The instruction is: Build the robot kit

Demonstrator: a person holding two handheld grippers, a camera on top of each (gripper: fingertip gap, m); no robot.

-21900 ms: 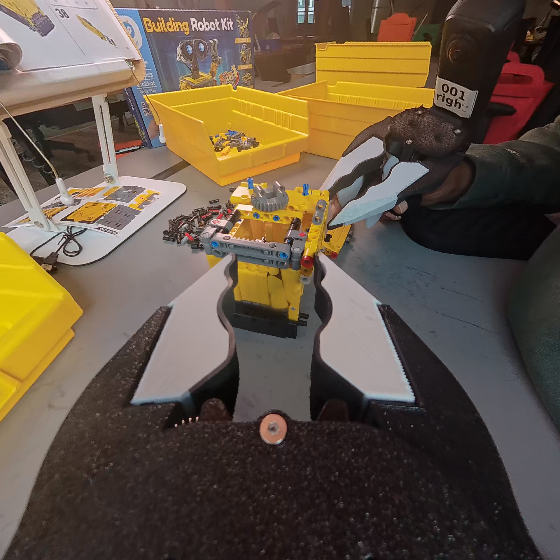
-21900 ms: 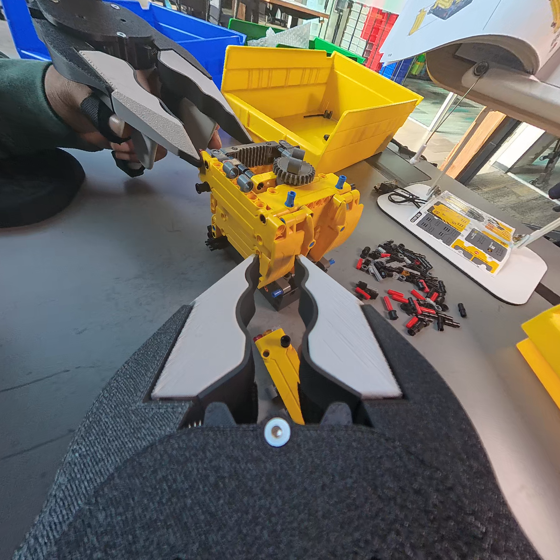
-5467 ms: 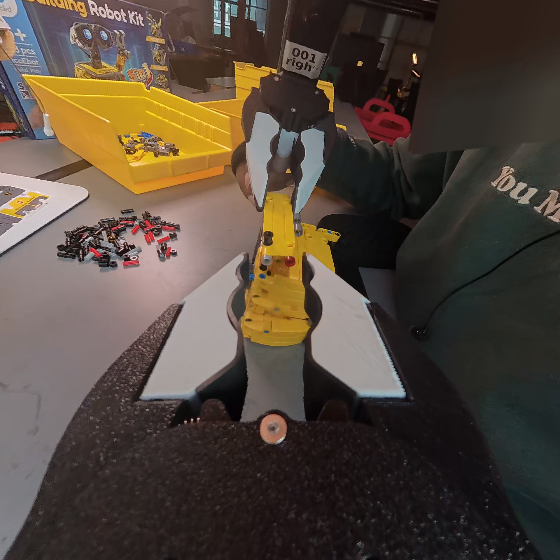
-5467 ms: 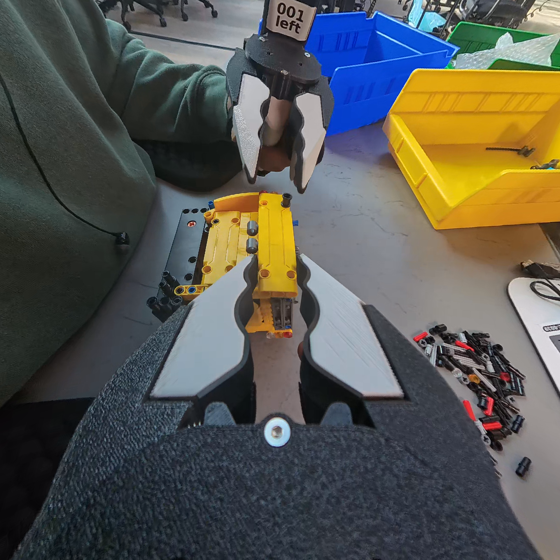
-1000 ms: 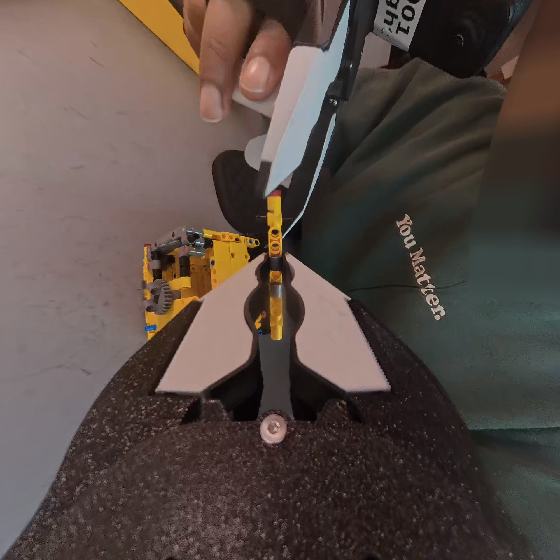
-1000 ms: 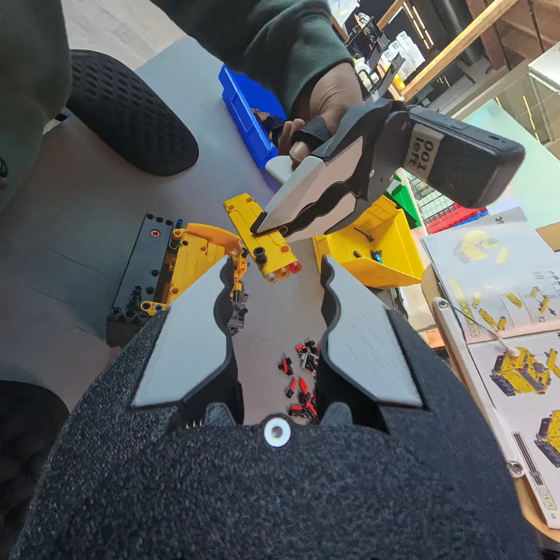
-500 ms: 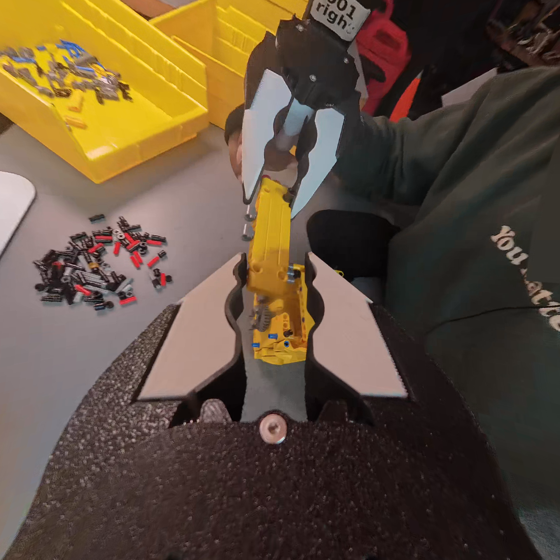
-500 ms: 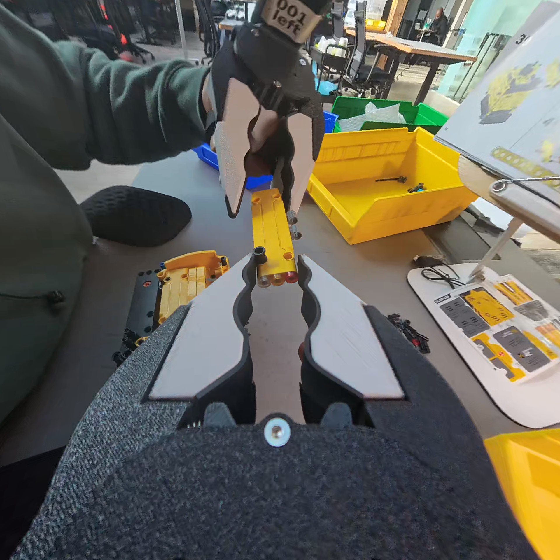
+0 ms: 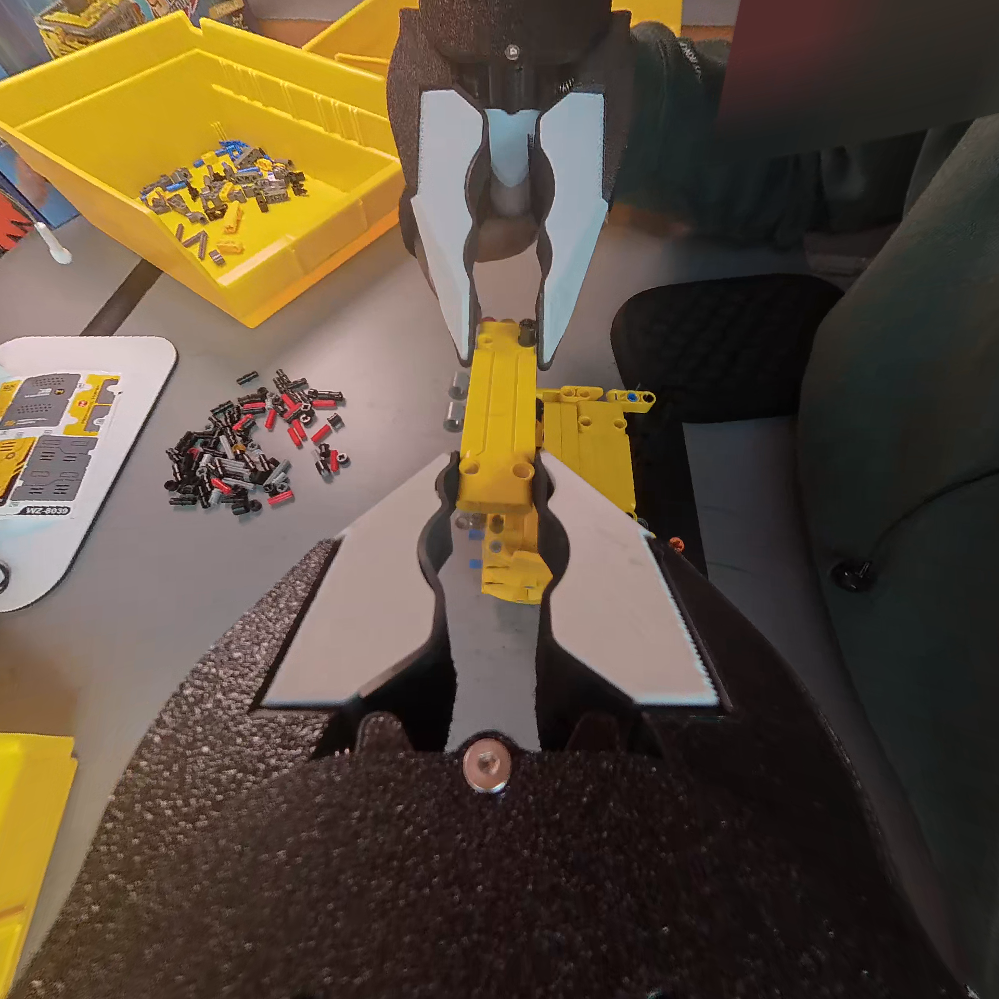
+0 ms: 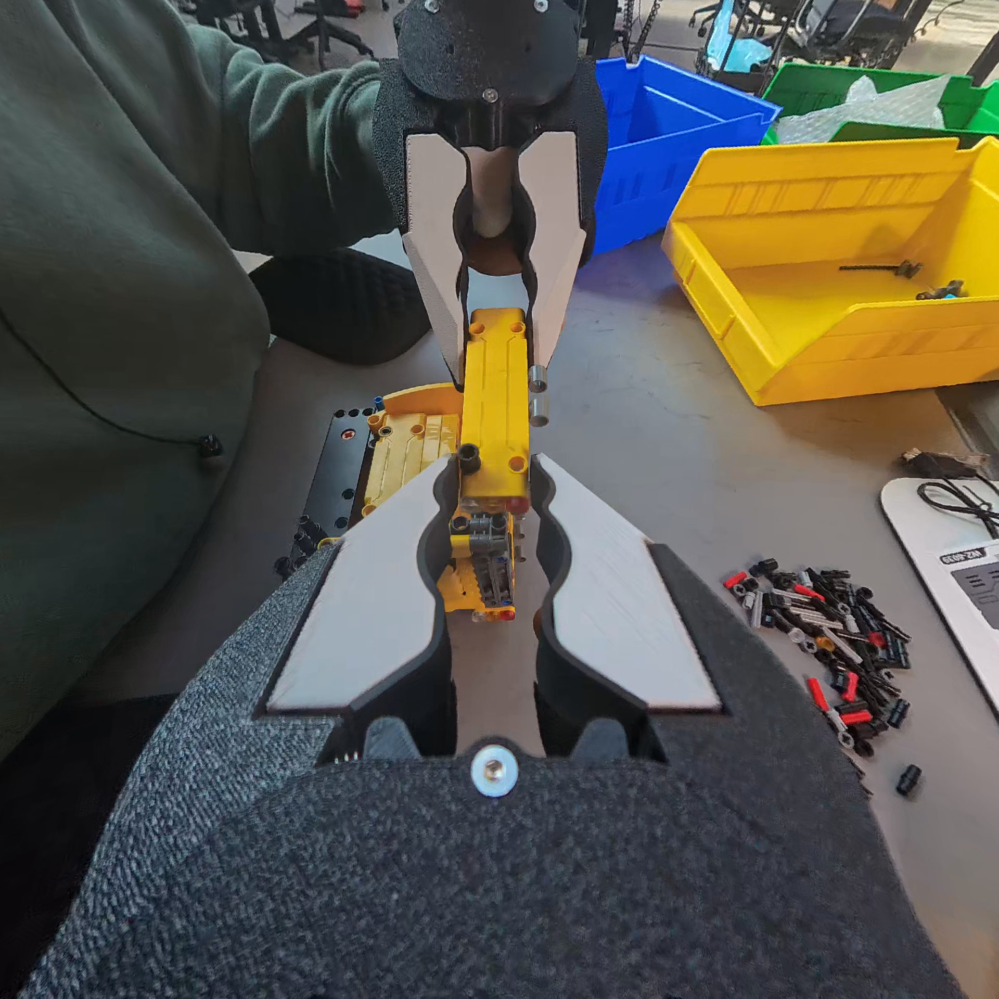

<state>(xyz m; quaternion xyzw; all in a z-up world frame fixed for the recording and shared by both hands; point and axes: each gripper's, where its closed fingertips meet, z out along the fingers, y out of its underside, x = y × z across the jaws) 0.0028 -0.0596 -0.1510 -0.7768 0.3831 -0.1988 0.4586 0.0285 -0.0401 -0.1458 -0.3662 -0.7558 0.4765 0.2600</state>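
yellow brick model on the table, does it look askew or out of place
Yes. The yellow brick model lies tipped on its side, black base facing sideways. One lone black pin sits apart from the loose pin pile. Both grippers clamp the yellow panel.

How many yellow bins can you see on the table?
4, maybe more hidden. In the left view: one holding small parts, one behind it, and a corner at the lower left edge. In the right view: one nearly empty bin.

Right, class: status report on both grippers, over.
Left gripper and right gripper both shut on yellow panel, one each end. Yellow model on table underneath. Nothing between them.
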